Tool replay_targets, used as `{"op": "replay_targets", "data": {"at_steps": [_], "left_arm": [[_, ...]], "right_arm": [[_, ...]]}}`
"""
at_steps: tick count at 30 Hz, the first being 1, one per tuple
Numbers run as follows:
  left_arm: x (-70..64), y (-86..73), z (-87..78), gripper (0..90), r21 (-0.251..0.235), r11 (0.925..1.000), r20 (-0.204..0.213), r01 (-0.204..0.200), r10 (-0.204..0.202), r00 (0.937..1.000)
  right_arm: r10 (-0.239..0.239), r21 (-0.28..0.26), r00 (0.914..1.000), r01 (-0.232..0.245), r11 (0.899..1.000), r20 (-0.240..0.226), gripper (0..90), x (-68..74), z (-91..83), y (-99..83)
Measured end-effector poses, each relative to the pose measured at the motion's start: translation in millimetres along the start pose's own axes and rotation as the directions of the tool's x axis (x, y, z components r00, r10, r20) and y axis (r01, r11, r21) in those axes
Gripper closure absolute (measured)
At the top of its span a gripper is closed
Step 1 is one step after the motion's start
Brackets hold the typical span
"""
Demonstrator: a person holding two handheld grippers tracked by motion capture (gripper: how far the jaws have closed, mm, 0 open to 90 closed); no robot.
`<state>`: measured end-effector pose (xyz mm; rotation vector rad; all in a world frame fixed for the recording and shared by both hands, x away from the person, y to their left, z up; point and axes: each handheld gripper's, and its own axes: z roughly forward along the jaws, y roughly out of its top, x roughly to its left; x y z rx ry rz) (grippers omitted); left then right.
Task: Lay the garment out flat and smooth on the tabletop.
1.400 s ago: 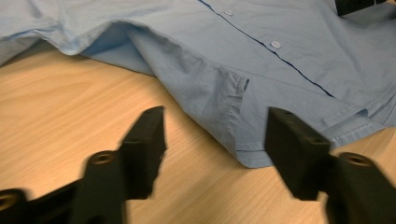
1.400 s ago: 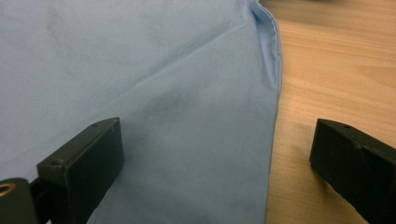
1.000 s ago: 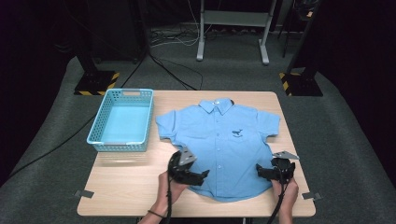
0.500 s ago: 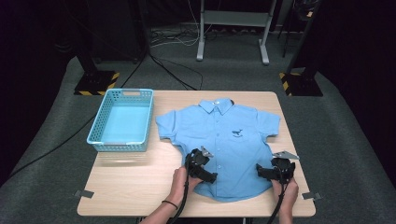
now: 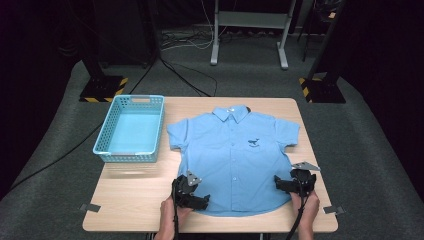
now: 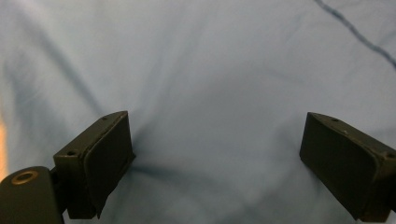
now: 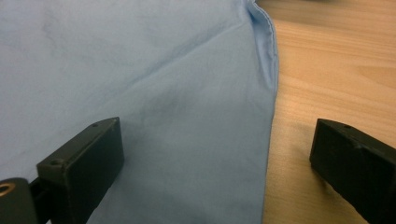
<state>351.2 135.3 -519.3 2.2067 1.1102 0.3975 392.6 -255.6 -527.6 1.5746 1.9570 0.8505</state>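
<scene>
A light blue short-sleeved shirt (image 5: 234, 155) lies flat on the wooden table (image 5: 135, 200), collar at the far side, a small dark whale logo on the chest. My left gripper (image 5: 192, 196) rests at the shirt's near left hem; its jaws stand open over blue cloth (image 6: 210, 93). My right gripper (image 5: 290, 185) sits at the shirt's near right edge, open, with one jaw over the fabric (image 7: 163, 93) and the other over bare wood (image 7: 327, 70). Neither holds anything.
An empty light blue plastic basket (image 5: 131, 129) stands on the table's left side. Two hands come in from the near edge. Beyond the table are a dark carpeted floor, cables and metal stand legs (image 5: 250, 30).
The left gripper first moved right onto the shirt, then drew back down to the near left hem. The right gripper has stayed in place.
</scene>
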Motion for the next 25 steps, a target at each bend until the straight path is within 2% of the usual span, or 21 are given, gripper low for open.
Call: {"op": "replay_targets", "data": {"at_steps": [2,4,7,8,9,12,14,15,17,20,25], "left_arm": [[2.7,-6.0,-3.7,8.8,-0.016,0.9998,-0.004,0.016,-0.016,0.9999],[3.9,-9.4,-4.8,8.5,-0.029,0.9995,-0.013,0.014,-0.014,0.9998],[5.0,-9.9,-4.4,6.6,-0.037,0.9992,0.005,0.014,-0.014,0.9999],[6.4,-10.0,-4.8,4.8,-0.051,0.9985,0.017,0.02,-0.019,0.9997],[7.9,-10.1,-6.0,3.8,-0.069,0.9972,0.011,0.029,-0.028,0.9996],[19.3,-12.7,-14.3,0.3,-0.121,0.9909,-0.006,0.059,-0.061,0.9981],[33.4,-19.4,-19.4,0.0,-0.138,0.9869,-0.031,0.084,-0.089,0.9955],[41.9,-24.6,-22.2,0.0,-0.144,0.9839,-0.048,0.106,-0.114,0.9924],[58.6,-35.9,-28.6,0.0,-0.155,0.9773,-0.072,0.144,-0.157,0.985],[78.7,-50.6,-37.5,0.0,-0.152,0.9718,-0.116,0.18,-0.199,0.9732],[99.2,-66.5,-45.4,0.0,-0.125,0.9661,-0.162,0.226,-0.244,0.9562]], "right_arm": [[0.0,0.0,1.0,0.0,1.0,0.0,2.2,0.0,0.0,0.0],[0.0,0.0,1.0,0.0,1.0,0.0,2.2,0.0,0.0,0.0],[0.0,0.0,1.0,0.0,1.0,0.0,2.1,0.0,0.0,0.0],[0.0,0.0,1.0,0.0,1.0,0.0,2.1,0.0,0.1,0.1],[0.0,0.0,1.0,0.0,1.0,0.0,2.1,-0.1,0.1,0.1],[0.004,0.005,1.0,-0.003,1.0,-0.009,0.0,-0.7,-0.5,-0.4],[0.008,0.003,0.9997,-0.008,1.0,-0.024,0.0,-2.4,-2.5,-1.4],[0.014,-0.007,0.9993,-0.014,1.0,-0.034,0.0,-3.9,-4.4,-2.4],[0.016,-0.013,0.9996,-0.017,1.0,-0.024,0.0,-8.2,-9.3,-6.5],[0.044,-0.031,0.999,-0.044,0.999,-0.011,0.0,-21.0,-20.1,-16.0],[0.09,-0.018,0.996,-0.089,0.996,0.003,0.0,-38.8,-30.7,-27.7]]}}
